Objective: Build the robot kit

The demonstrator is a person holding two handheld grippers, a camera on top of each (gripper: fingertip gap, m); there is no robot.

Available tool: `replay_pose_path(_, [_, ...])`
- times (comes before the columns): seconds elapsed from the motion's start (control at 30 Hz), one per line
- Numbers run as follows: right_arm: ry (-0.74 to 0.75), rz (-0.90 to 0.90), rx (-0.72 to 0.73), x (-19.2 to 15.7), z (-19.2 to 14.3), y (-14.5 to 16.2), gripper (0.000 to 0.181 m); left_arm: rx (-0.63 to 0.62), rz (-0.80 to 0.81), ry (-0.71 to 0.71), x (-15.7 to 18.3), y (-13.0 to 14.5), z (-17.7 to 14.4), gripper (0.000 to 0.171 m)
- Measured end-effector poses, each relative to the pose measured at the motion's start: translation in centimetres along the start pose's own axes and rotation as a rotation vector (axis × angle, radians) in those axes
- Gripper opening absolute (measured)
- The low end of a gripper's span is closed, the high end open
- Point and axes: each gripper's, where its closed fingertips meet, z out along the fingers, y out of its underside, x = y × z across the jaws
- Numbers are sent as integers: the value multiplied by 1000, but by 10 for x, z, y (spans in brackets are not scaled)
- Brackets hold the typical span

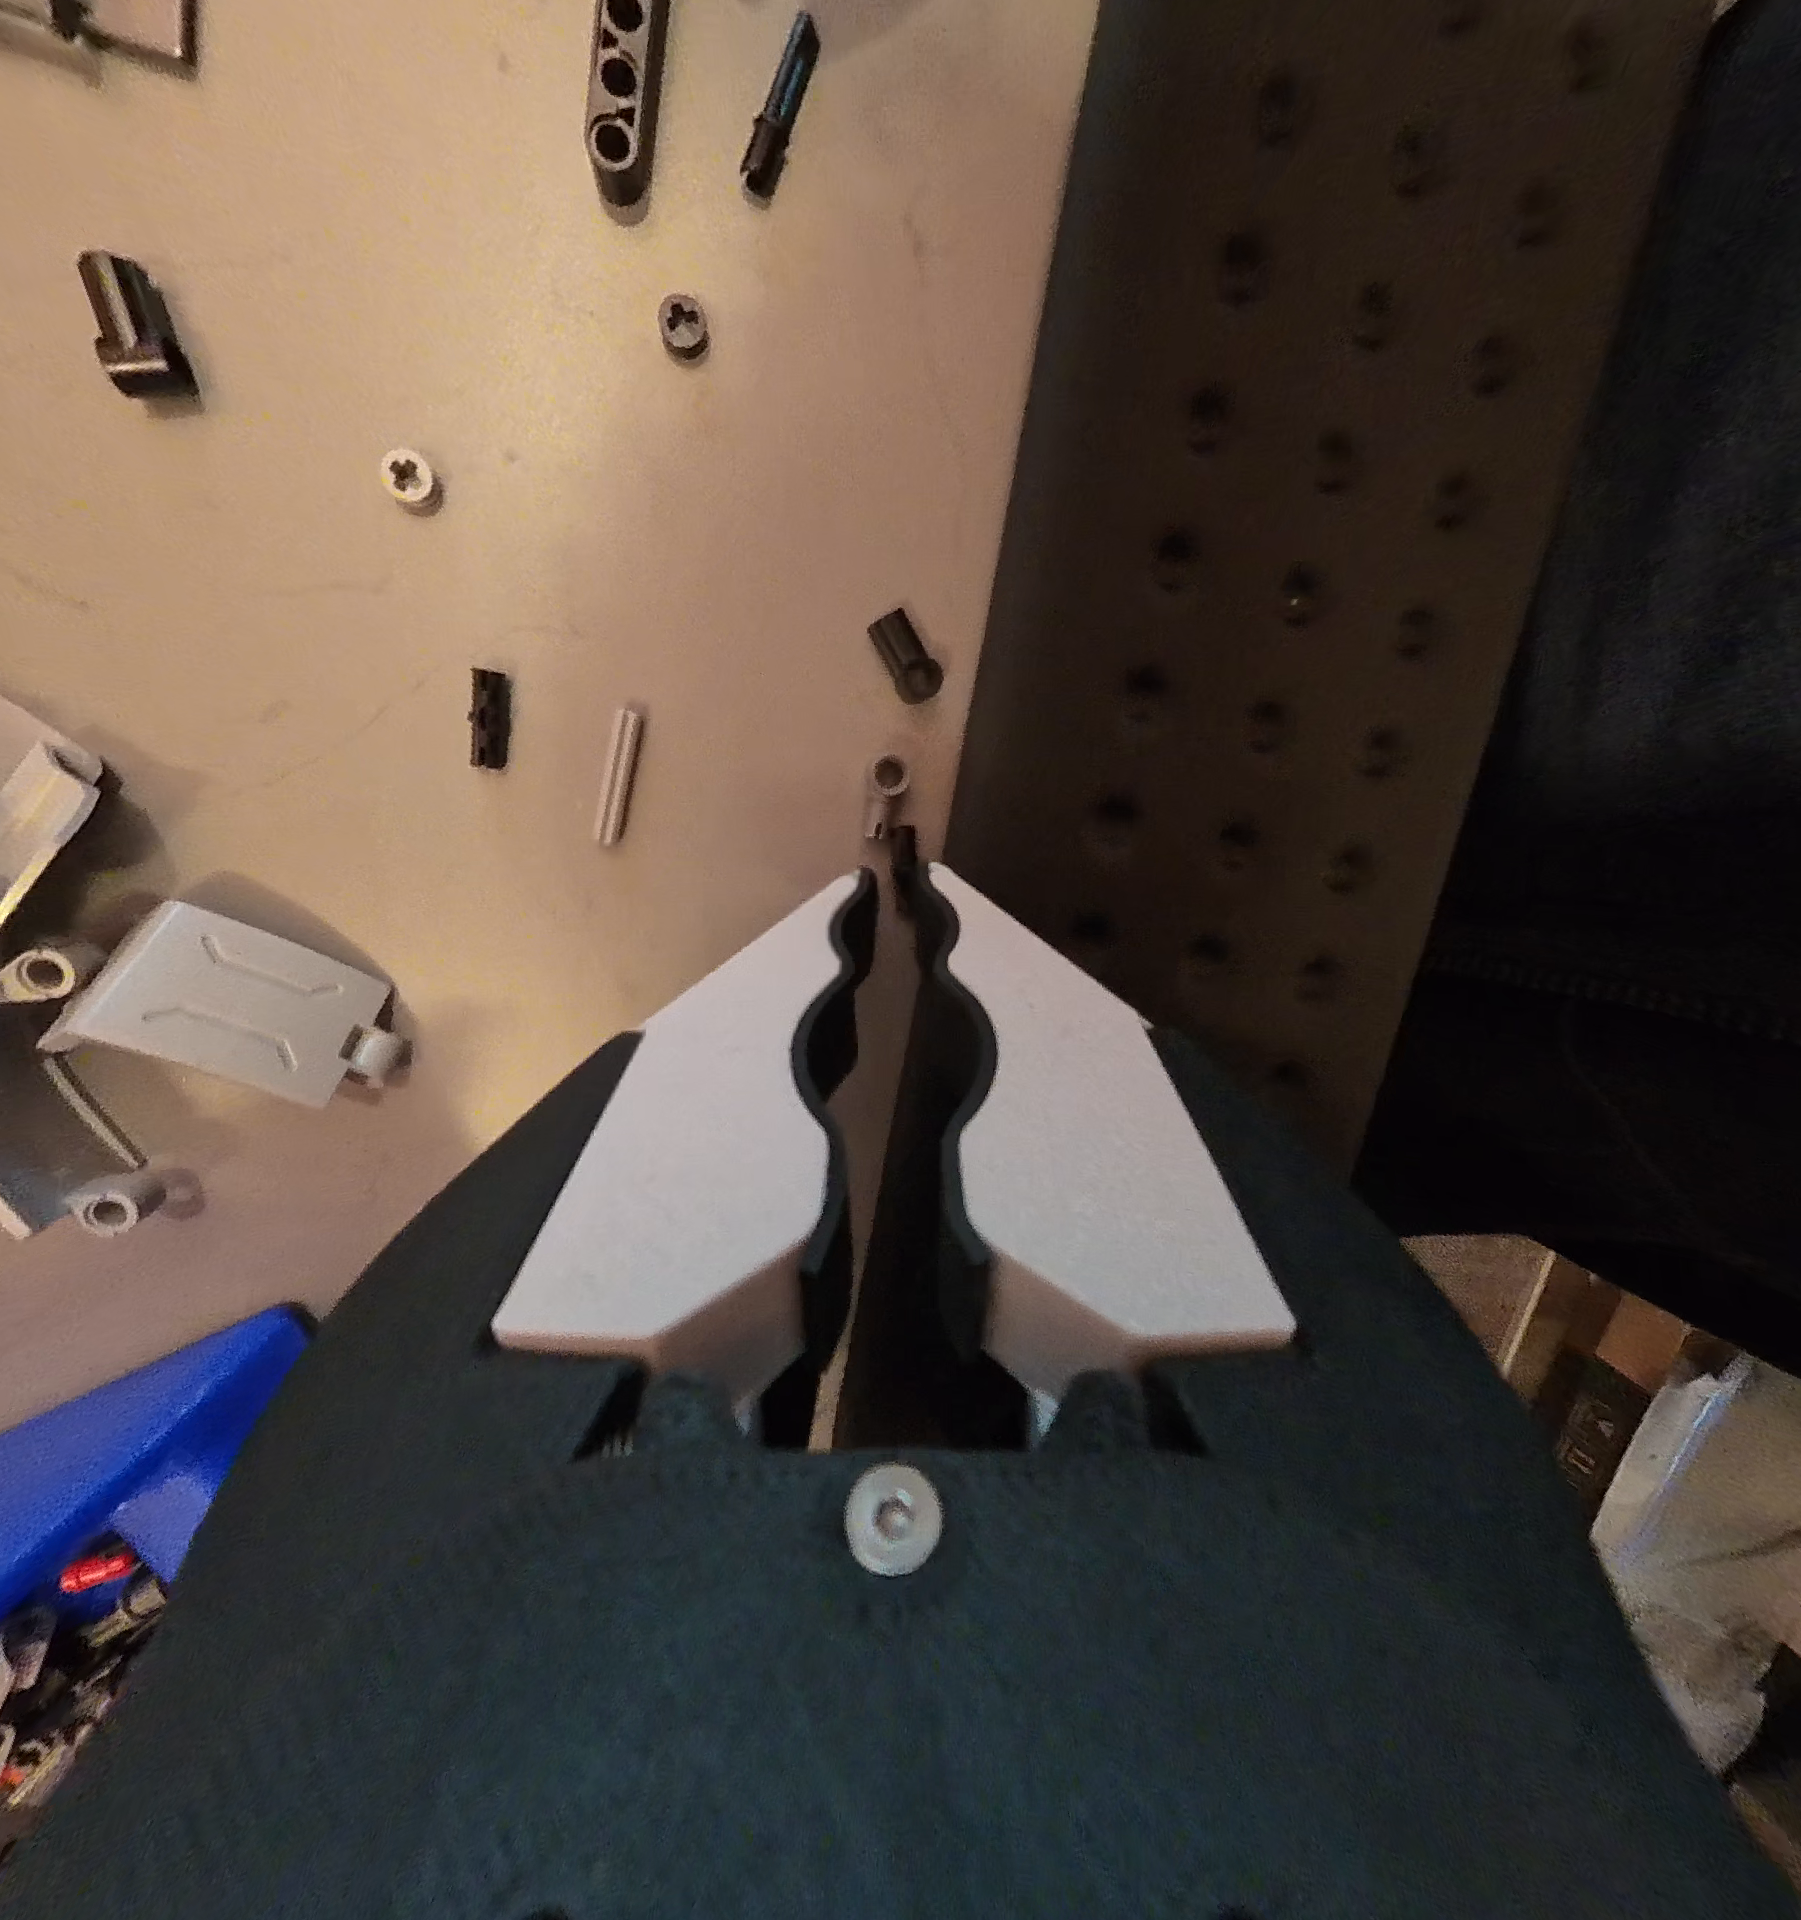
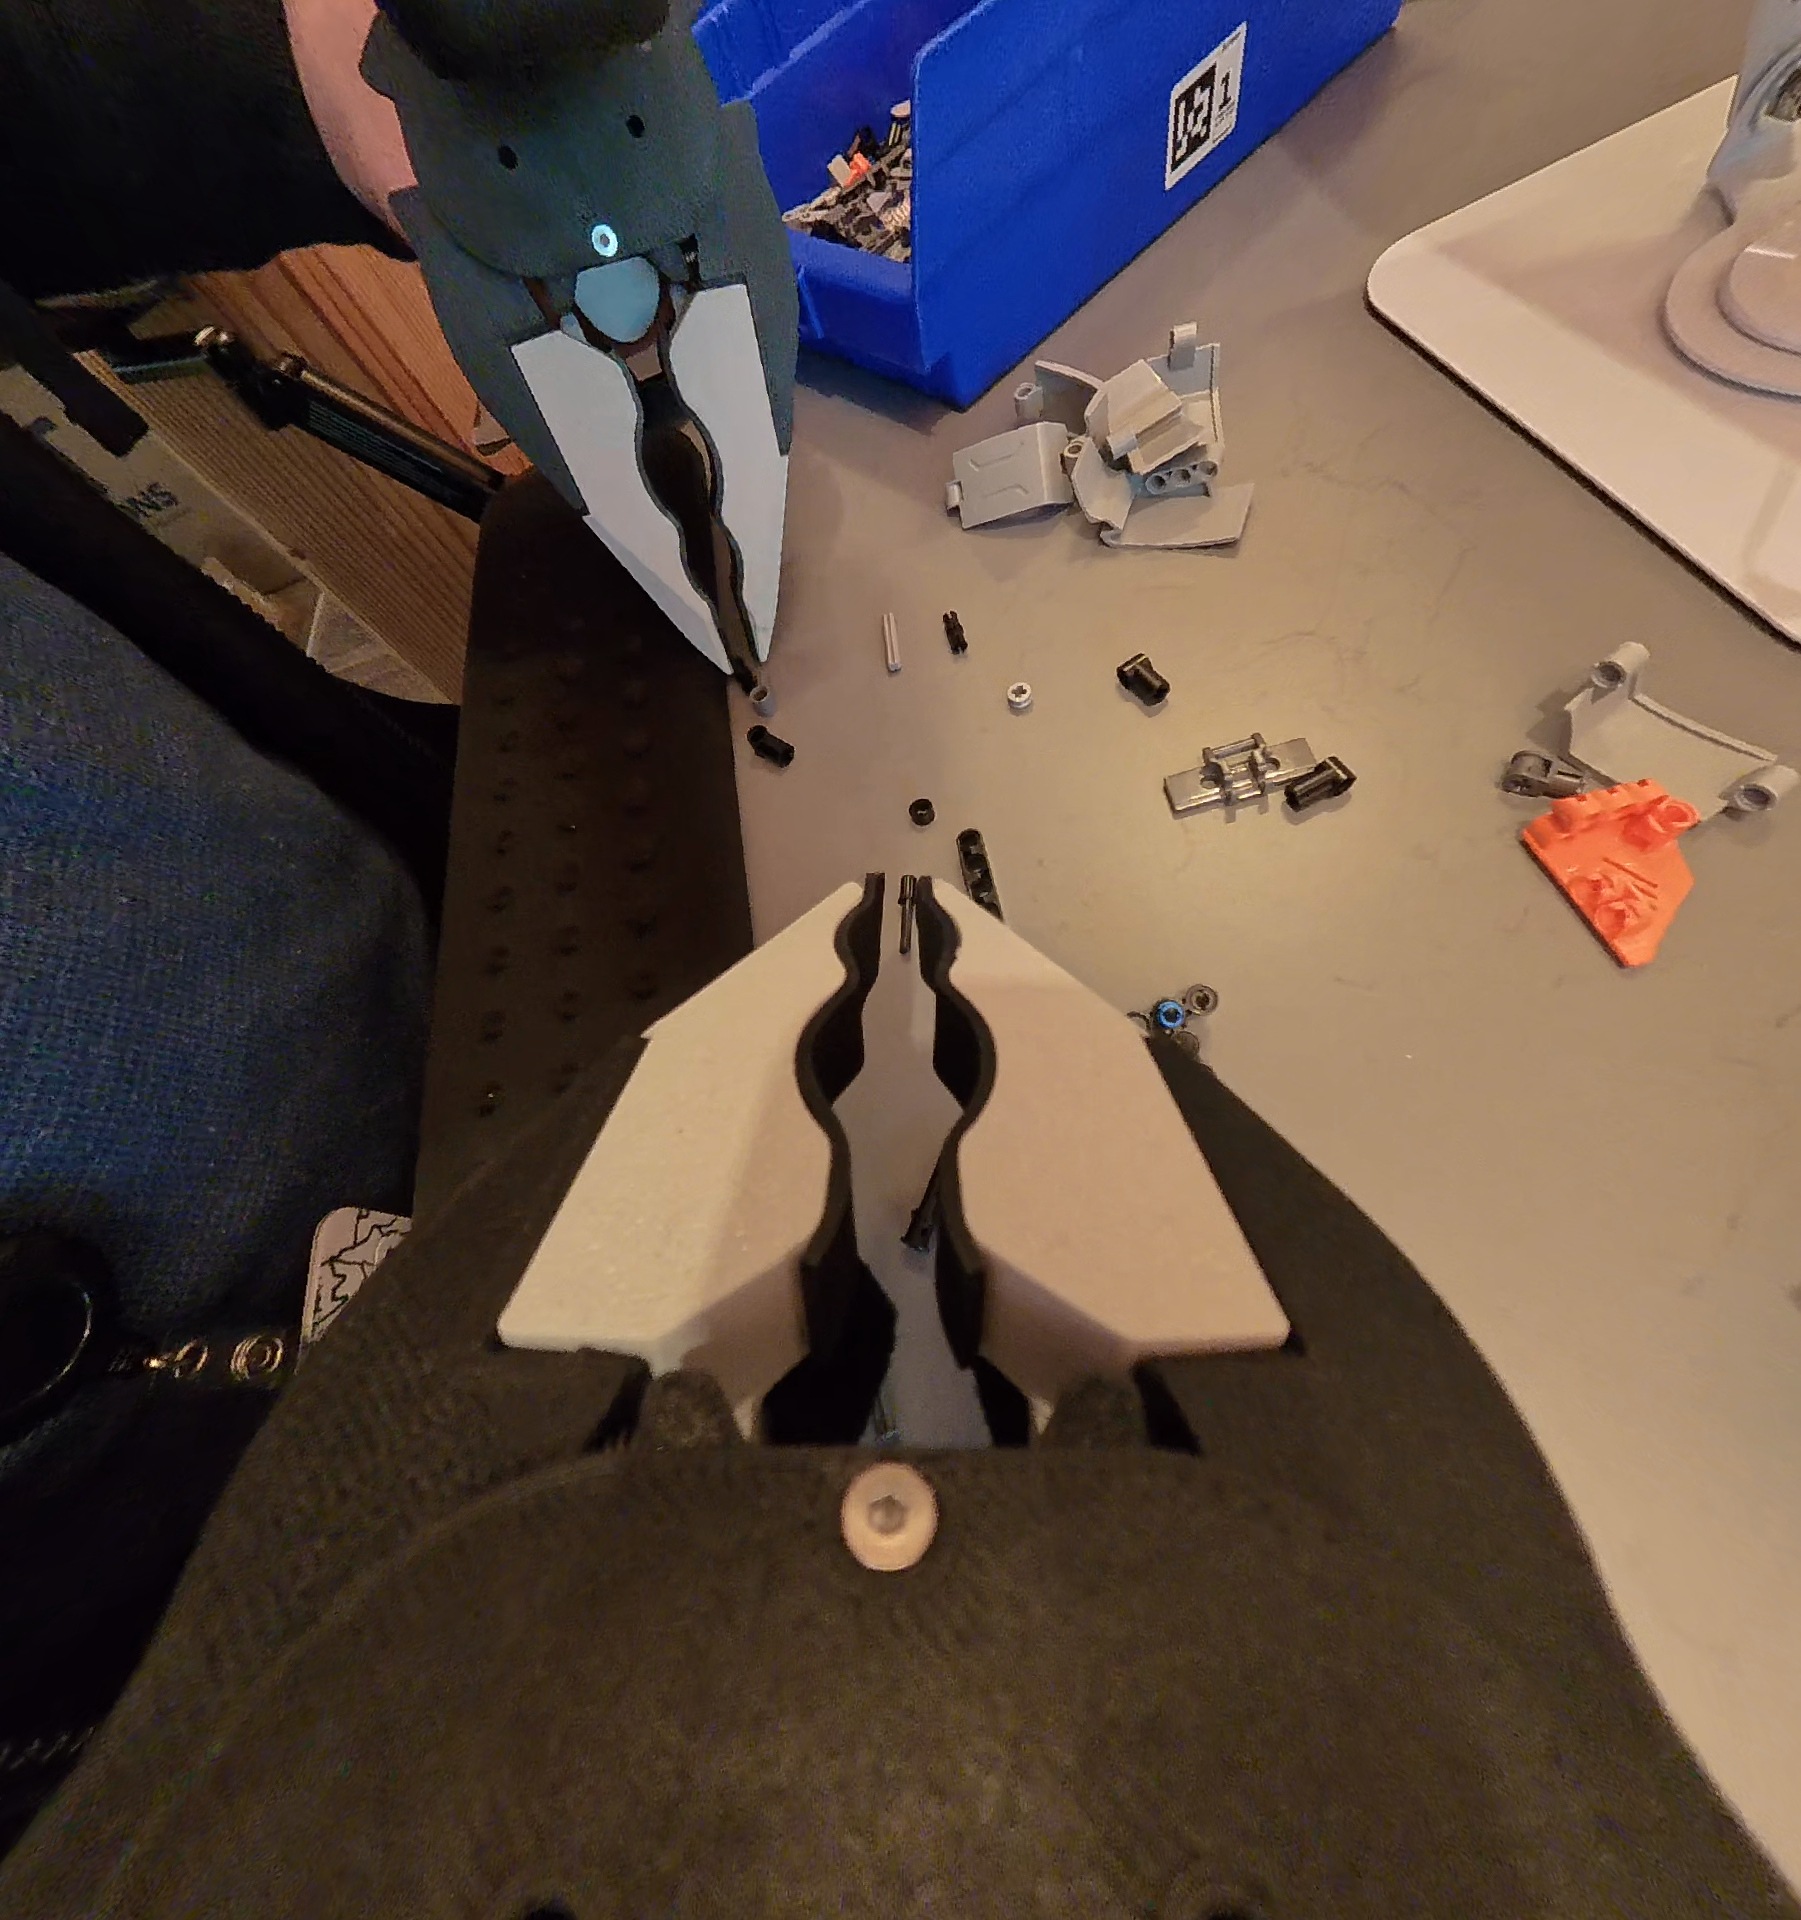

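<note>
Your left tool (image 1: 898, 868) has its fingers nearly pressed together, pinching a small black pin (image 1: 904, 854) at the tips, right at the worktop's (image 1: 460, 582) edge beside the black perforated mat (image 1: 1291, 623). A grey bushing (image 1: 888, 781) sits just beyond at 12 o'clock. Your right tool (image 2: 901, 883) is slightly spread, a thin black pin (image 2: 906, 914) lying between its tips; whether they touch it you cannot tell. The blue bin (image 2: 1031, 187) stands at 12 o'clock, an orange piece (image 2: 1613, 862) at 3 o'clock.
</note>
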Motion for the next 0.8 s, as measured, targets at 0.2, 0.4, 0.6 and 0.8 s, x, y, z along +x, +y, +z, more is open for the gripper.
replay_pose_path(0.2, [16,13,15,1,-5,1,4,1,-17,-31,-3,-1,2,3])
replay_pose_path(0.4, [29,15,26,0,-8,1,4,34,-43,-120,-12,-5,2,3])
replay_pose_path(0.6, [42,71,104,-1,-29,-6,5,218,-4,-198,-14,-62,-30,3])
replay_pose_path(0.8, [11,147,218,-4,-36,-20,9,391,185,-255,-5,-157,-32,3])
